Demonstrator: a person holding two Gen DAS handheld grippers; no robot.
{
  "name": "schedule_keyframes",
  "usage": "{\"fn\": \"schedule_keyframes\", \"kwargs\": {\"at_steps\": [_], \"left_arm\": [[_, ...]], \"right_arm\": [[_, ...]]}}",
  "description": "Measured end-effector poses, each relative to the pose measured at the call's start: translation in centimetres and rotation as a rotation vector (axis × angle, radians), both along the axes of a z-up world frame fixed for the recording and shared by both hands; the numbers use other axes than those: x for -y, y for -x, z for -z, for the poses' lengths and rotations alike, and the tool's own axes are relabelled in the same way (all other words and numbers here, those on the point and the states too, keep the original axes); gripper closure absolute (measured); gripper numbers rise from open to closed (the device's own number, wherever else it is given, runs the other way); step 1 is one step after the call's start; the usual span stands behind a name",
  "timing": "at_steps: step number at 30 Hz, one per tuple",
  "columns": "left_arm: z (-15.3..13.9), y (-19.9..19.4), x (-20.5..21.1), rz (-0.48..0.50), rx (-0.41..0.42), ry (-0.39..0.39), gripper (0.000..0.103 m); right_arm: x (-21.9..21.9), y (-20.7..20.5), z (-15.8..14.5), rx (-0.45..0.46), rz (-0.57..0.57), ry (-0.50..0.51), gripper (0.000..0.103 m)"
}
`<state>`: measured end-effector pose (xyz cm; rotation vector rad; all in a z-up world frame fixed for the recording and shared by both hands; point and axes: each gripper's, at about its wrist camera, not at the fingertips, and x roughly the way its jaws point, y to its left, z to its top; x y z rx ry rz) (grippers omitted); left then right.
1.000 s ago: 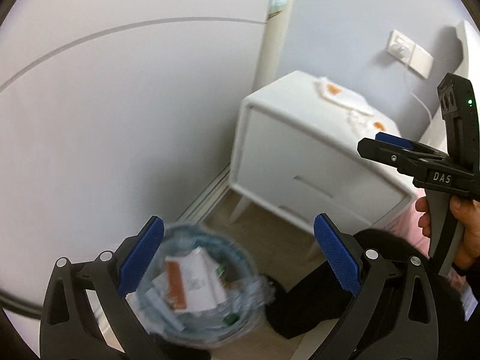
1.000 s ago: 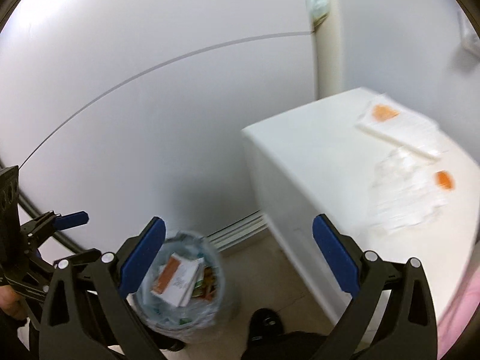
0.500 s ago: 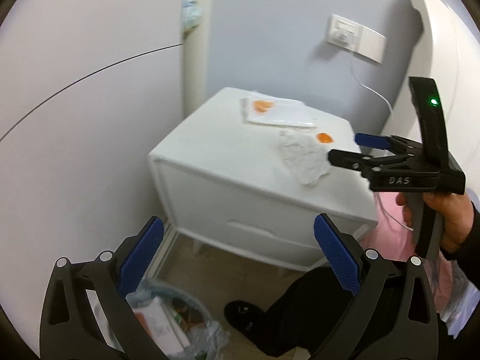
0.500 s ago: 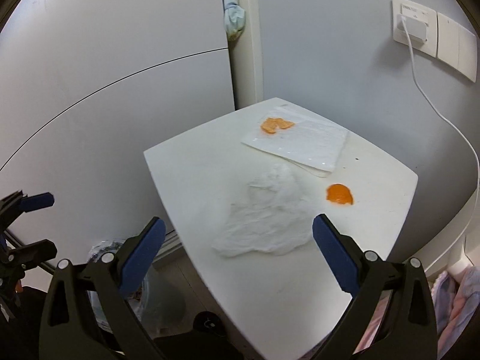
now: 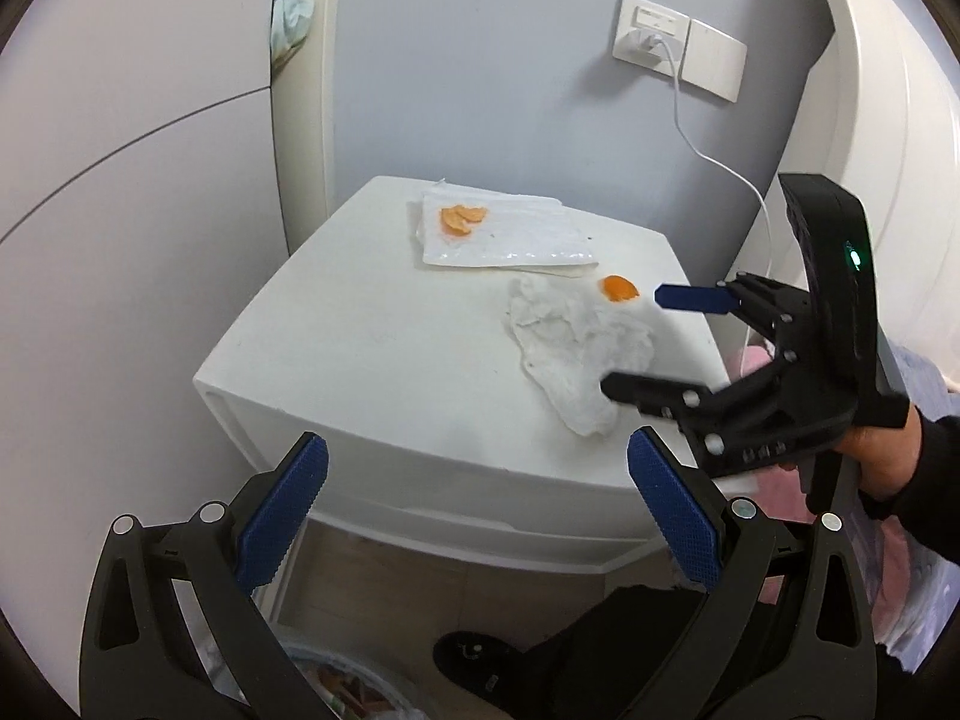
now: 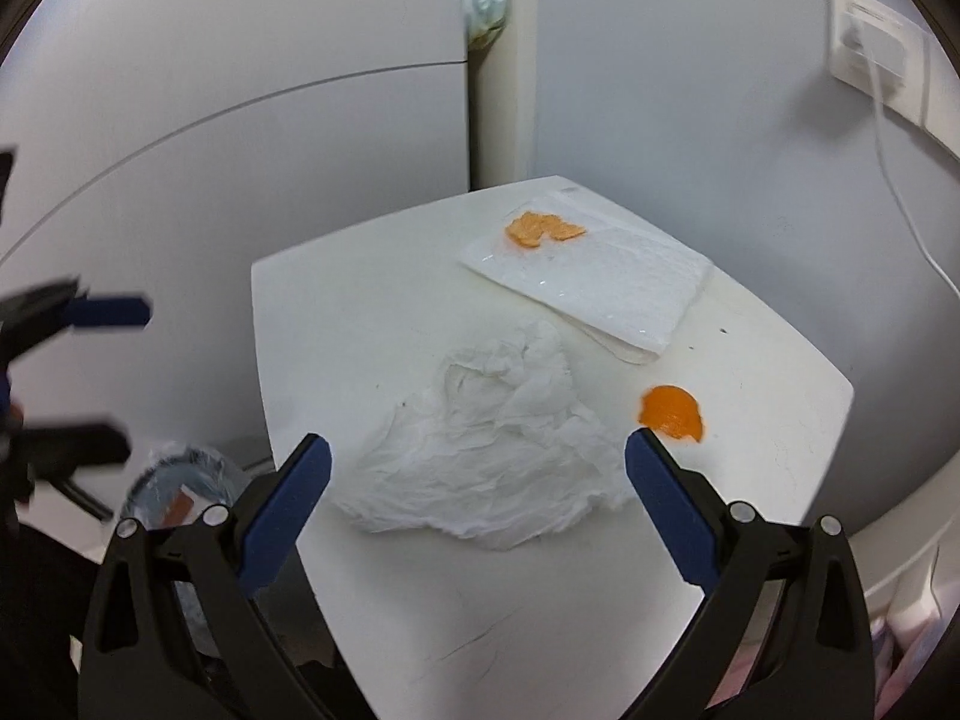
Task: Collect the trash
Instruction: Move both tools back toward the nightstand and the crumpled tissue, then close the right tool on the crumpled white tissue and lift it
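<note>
A white nightstand point(image 5: 372, 348) carries the trash. A crumpled white tissue point(image 5: 570, 348) lies near its right side, with one orange peel point(image 5: 618, 288) just beyond it. Further back, more peel pieces point(image 5: 462, 219) rest on a flat white napkin point(image 5: 510, 234). My right gripper point(image 5: 654, 342) hovers open just right of the crumpled tissue, held by a hand. In the right wrist view the tissue point(image 6: 492, 450) sits between and ahead of that gripper's point(image 6: 477, 468) blue pads, with the peel point(image 6: 671, 413) beside its right finger. My left gripper point(image 5: 474, 468) is open and empty, in front of the nightstand.
A lined trash bin point(image 6: 180, 492) holding wrappers stands on the floor left of the nightstand. A wall socket point(image 5: 651, 36) feeds a white cable down behind the nightstand. A white headboard and pink fabric point(image 5: 750, 360) are on the right. The person's dark shoe point(image 5: 474, 654) is below.
Both views have swung up from the trash bin to the nightstand top. The right gripper has come closer to the crumpled tissue. Both grippers stayed open.
</note>
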<state>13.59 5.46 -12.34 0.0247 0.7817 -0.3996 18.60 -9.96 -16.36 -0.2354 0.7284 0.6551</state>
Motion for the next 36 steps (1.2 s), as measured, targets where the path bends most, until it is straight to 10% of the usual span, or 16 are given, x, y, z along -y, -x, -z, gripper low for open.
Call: {"fn": "schedule_keyframes", "kwargs": {"at_steps": [6,9,17,24,36], "left_arm": [[1.2,-2.6,0.7,0.102,-0.03,-0.021,0.006],[1.6,-3.6,1.1,0.132,-0.037,-0.026,0.006],[2.5,-4.7,1.8,0.16,-0.049,0.003,0.006],[2.6,-4.3,2.1,0.143,-0.051,0.009,0.006],[-0.5,-2.0,2.1,0.13,-0.002,0.01,0.006]], "right_arm": [[-0.6,-0.8,1.3,-0.029,-0.035,-0.01,0.008],[-0.6,-1.3,1.8,-0.041,-0.028,-0.009,0.033],[-1.0,-1.3,2.0,-0.042,-0.039,0.019,0.048],[-0.7,-1.1,1.9,-0.031,-0.026,0.01,0.089],[1.2,0.9,-2.0,-0.013,-0.015,-0.107,0.093]]}}
